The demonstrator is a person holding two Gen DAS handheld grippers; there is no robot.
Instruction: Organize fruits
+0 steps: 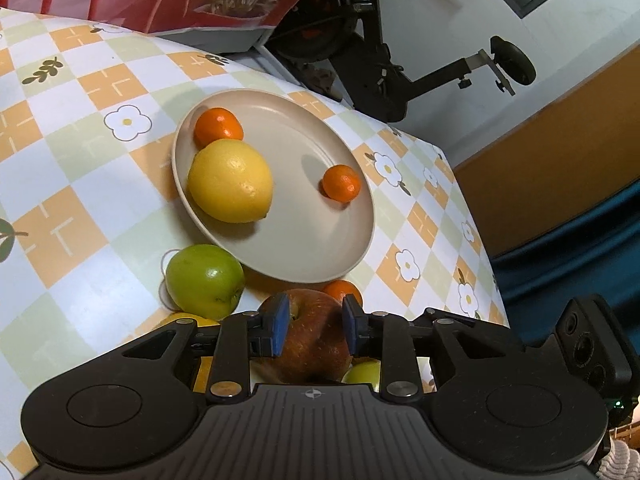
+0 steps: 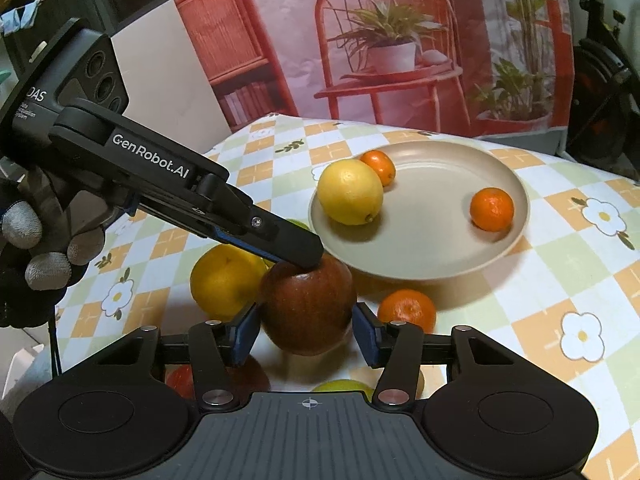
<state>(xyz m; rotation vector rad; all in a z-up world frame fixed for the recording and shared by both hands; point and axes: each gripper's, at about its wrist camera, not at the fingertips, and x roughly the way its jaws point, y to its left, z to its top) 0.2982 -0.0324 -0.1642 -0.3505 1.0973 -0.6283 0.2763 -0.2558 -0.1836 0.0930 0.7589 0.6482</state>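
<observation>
A round tan plate [image 1: 320, 248] [image 2: 420, 248] sits on the table [image 1: 80, 200] [image 2: 560, 280]. The table has a cloth with orange squares and white flowers.

Three fruits are on the plate. A big yellow lemon [image 1: 230, 180] [image 2: 350, 192] lies near one edge. A small orange [image 1: 219, 128] [image 2: 378, 166] touches the lemon from behind. A second small orange [image 1: 341, 183] [image 2: 491, 209] sits alone on the other side of the plate.

More fruits are on the table, just beside the plate. The red apple [image 1: 316, 344] [image 2: 308, 308] stands upright close to the plate's near edge. A green apple [image 1: 204, 280] sits next to the plate. A third small orange [image 1: 342, 290] [image 2: 406, 310] lies on the cloth between the red apple and the plate. A big yellow-orange fruit [image 2: 226, 284] touches the red apple on its other side.

The right gripper [image 2: 306, 334] has its blue fingers [image 2: 246, 332] on both sides of the red apple. The fingers look pressed on the apple's skin, so it is clamped on the apple.

The left gripper [image 1: 316, 324] [image 2: 304, 256] comes in from the side and points down. Its tips rest on the top of the red apple, by the stem dip. Its fingers [image 1: 282, 324] are a little apart and hold nothing. A gloved hand [image 2: 36, 248] holds this gripper.

Behind the table hangs a picture sheet [image 2: 360, 40] with a red chair and plants.
</observation>
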